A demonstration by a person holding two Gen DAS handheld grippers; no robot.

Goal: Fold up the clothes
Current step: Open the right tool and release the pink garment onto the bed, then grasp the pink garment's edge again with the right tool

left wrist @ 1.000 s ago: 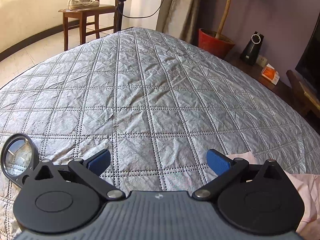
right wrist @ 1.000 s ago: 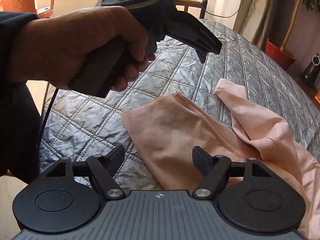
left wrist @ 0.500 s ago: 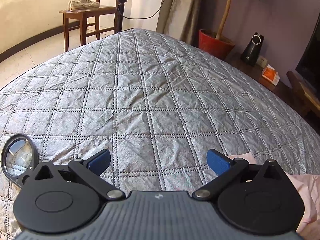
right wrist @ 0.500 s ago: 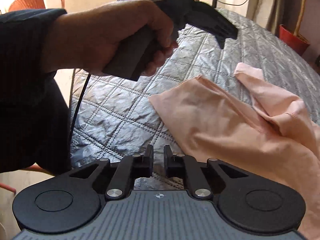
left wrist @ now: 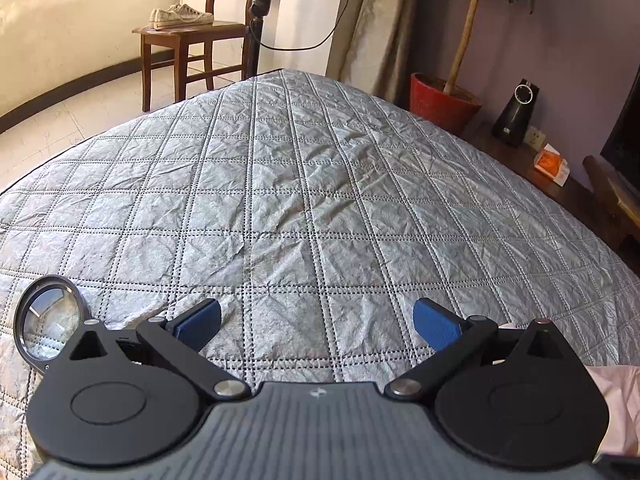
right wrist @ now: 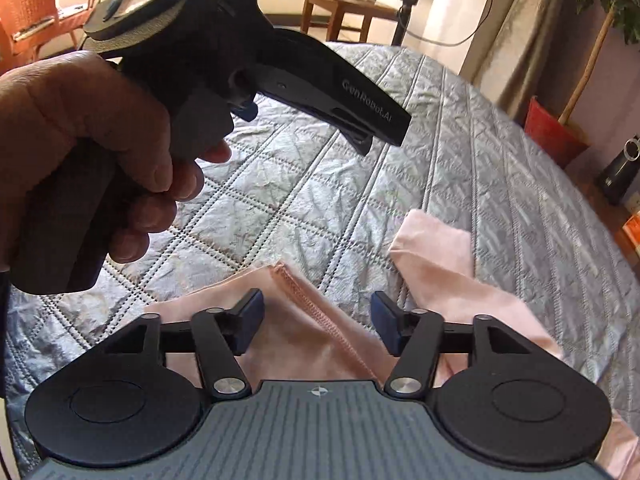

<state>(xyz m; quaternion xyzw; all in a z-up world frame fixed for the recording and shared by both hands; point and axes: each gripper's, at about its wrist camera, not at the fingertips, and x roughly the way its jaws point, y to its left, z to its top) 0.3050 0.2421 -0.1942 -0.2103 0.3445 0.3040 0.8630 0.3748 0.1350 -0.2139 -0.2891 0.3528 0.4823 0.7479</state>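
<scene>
Now both tongs gape: pink garment beneath right tongs, beside left tongs.

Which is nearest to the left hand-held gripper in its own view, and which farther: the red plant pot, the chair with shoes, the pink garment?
From the left hand-held gripper:
1. Pink garment, right beside it, low right.
2. Red plant pot, past the bed, right.
3. Chair with shoes, far left; close to the pot's distance, so this order is unsure.

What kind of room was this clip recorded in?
Probably a home bedroom or living space: a grey quilted bedspread serves as the work surface, a wooden chair holds white sneakers, and a red-potted plant stands by a curtain.
</scene>
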